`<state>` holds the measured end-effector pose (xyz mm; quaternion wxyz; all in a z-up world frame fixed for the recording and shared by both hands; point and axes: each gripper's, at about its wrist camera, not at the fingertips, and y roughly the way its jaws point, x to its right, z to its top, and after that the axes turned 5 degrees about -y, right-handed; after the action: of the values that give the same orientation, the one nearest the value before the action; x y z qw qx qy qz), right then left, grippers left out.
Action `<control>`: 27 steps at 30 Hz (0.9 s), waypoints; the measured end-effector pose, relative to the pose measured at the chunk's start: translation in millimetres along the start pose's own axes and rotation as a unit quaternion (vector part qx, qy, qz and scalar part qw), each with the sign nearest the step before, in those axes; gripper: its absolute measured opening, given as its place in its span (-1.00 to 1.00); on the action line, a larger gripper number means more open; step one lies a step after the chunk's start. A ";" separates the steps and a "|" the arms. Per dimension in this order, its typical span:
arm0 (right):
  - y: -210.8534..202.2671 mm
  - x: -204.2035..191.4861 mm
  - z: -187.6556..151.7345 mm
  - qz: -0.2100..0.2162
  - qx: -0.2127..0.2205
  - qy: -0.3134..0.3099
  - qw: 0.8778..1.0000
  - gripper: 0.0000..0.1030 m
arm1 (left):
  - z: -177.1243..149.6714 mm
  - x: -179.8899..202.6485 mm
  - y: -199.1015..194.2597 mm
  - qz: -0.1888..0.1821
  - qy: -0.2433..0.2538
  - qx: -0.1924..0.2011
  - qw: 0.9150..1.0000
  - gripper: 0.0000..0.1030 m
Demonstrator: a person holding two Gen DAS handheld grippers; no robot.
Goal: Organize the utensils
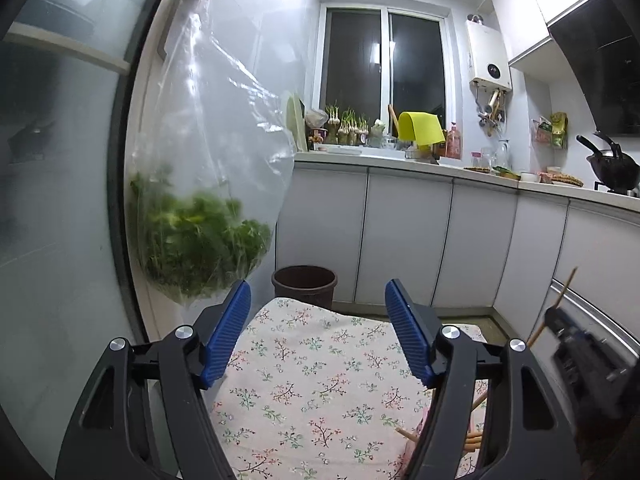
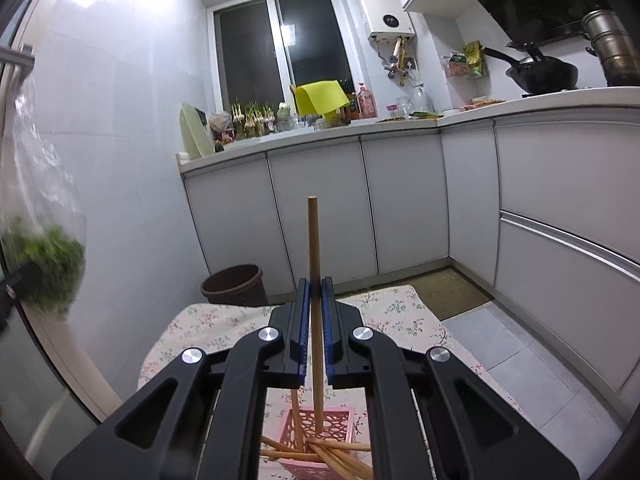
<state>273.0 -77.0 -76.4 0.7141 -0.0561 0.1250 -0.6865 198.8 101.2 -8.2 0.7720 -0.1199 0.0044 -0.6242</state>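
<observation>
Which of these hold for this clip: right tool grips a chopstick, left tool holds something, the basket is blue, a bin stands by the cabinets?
1. The right tool is closed on a wooden chopstick. True.
2. The left tool holds a chopstick. False: it is open and holds nothing.
3. The basket with chopsticks is blue. False: it is pink.
4. A brown bin stands on the floor by the cabinets. True.

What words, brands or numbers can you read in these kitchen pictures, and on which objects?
None can be read.
White wall-mounted water heater: round display and logo, too small.
Pink plastic bottle: label blurred.
Green and yellow packets on the wall rack: print blurred.
</observation>
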 end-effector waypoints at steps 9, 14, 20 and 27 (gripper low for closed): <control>-34.7 7.5 5.0 -0.038 0.008 -0.001 0.999 0.05 | -8.1 7.1 3.4 0.006 0.017 -0.022 1.000 0.44; -79.7 27.5 11.0 -0.069 0.026 0.022 0.997 0.58 | -7.5 12.4 -22.6 0.002 0.018 -0.012 1.000 0.68; -127.7 31.9 4.5 -0.117 0.026 -0.005 0.993 0.83 | -19.8 17.0 -54.1 -0.004 0.018 -0.025 1.000 0.86; -174.9 37.7 -14.3 -0.163 0.015 -0.023 0.986 0.87 | -41.2 22.2 -88.0 -0.023 0.015 -0.059 0.998 0.86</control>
<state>101.3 -122.1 -49.9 0.5961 -0.0807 0.0880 -0.7940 112.6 55.4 -28.3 0.7487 -0.1561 0.0502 -0.6423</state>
